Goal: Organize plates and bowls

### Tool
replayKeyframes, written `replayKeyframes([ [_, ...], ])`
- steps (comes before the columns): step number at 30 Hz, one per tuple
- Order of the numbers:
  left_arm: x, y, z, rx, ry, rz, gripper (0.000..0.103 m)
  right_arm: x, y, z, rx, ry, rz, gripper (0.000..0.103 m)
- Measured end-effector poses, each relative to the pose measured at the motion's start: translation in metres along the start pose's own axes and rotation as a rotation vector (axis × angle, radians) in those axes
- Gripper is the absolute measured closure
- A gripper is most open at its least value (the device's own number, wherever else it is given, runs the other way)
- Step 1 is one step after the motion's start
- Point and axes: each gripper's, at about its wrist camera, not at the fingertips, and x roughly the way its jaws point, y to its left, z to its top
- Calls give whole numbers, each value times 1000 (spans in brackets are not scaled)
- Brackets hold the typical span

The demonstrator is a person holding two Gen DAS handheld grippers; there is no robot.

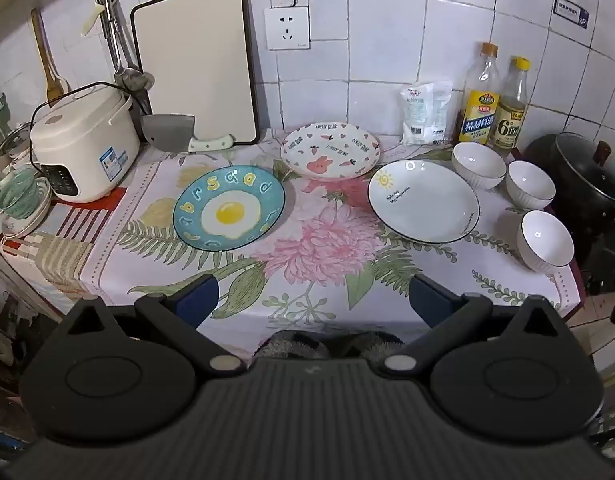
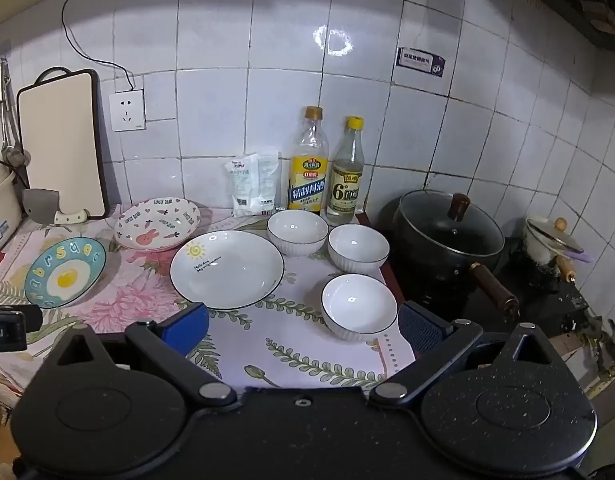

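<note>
Three plates (image 1: 229, 208) and three white bowls (image 2: 357, 306) are sitting upright, mouths up, on the flowered counter (image 1: 319, 288); left gripper (image 1: 313, 300) and right gripper (image 2: 303, 330) are hovering spread wide, empty.

So the counter's got a floral cloth (image 1: 327, 240) over it, with three plates laid flat: a blue egg plate (image 1: 229, 213), a bunny plate (image 1: 330, 151) behind it, and a white sun plate (image 1: 423, 201) on the right. Three white bowls (image 2: 297, 227) (image 2: 358, 248) (image 2: 359, 306) sit just right of that one, apart. Along the wall are two bottles (image 1: 480, 96) (image 1: 511, 105), a white packet (image 1: 425, 114), and a rice cooker (image 1: 83, 144) far left.
</note>
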Motion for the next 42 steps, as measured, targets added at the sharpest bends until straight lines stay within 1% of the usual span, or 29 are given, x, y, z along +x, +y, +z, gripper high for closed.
replayKeyframes([
  [7, -2, -4, 0, -2, -26, -11, 0, 0, 3, -1, -24, -14, -22, 1],
  [10, 0, -5, -1, 6, -33, -8, 0, -1, 2, -9, -27, -31, -32, 1],
  [12, 0, 1, -9, 7, -50, -13, 0, 2, 1, -15, -23, -19, -27, 1],
  [15, 5, 2, -12, 9, -45, -17, 0, 8, -2, -21, -5, 7, -11, 1],
  [18, 7, 2, -15, 7, -58, -24, 0, 11, -2, -24, -6, 16, -11, 1],
  [20, 6, 2, -17, 7, -72, -23, 0, -3, 6, -45, -18, -20, -15, 1],
  [25, 7, 1, -21, 3, -101, -41, 0, 2, 7, -42, -15, -12, 8, 1],
  [32, 10, 0, -28, 14, -127, -39, 0, 6, 9, -42, -25, 2, 21, 1],
  [42, 11, 6, -34, 5, -129, -50, 0, 5, 10, -44, -27, 3, 29, 1],
])
